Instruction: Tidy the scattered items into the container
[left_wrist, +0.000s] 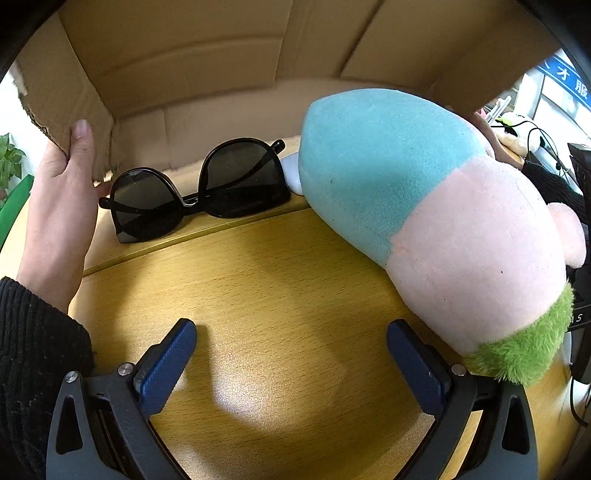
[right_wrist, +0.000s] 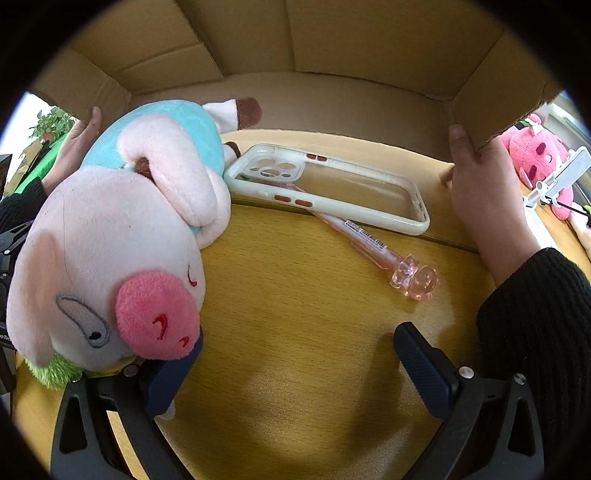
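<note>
Both my grippers, left (left_wrist: 291, 363) and right (right_wrist: 299, 369), spread wide, holding nothing. Plush pig (right_wrist: 110, 236) lies against my right gripper's left finger, head nearest, long axis running ahead-left into the tipped cardboard box (right_wrist: 332, 48). Right gripper nearer, probably takes it.

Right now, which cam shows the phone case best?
Right wrist view: the phone case lies whole and unobstructed at the cardboard box mouth, resting across a pink pen. The left wrist view shows none of it; the plush pig fills that side.
</note>
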